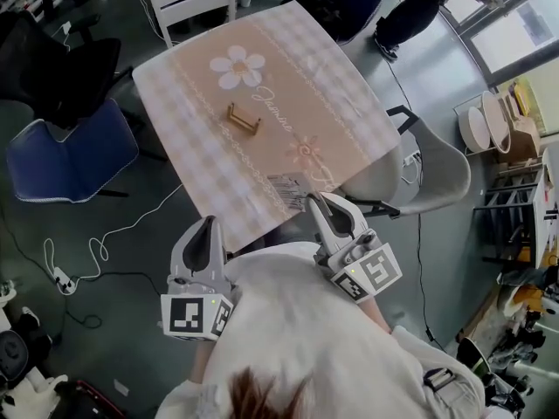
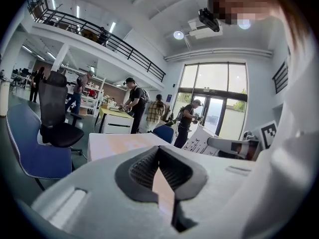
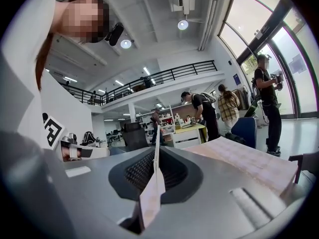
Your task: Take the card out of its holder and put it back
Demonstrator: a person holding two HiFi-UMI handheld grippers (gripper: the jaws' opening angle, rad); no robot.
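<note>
Card [image 3: 156,180] pinched in right gripper [image 1: 313,202], card holder [image 1: 244,119] empty

The ribbed dark pads of the right gripper press on the thin card. The card stands edge-on between them, over the near part of the table [image 1: 349,103]. The left gripper [image 1: 208,225] is pressed together with nothing in it, just off the near left edge of the table.

The card holder sits well apart from both, farther away and to the left of the card, toward the middle of the table. It is small, low and wooden, and it seems to have a narrow slot along its length. The tablecloth is matte, peach with pale checks and a white flower.

I judge that the card is out and the return is the step in hand. To do it well, turn the stiff, white, printed card parallel to the slot, bring its lower edge over it and lower it slowly without bending. The free gripper could steady the light holder.
</note>
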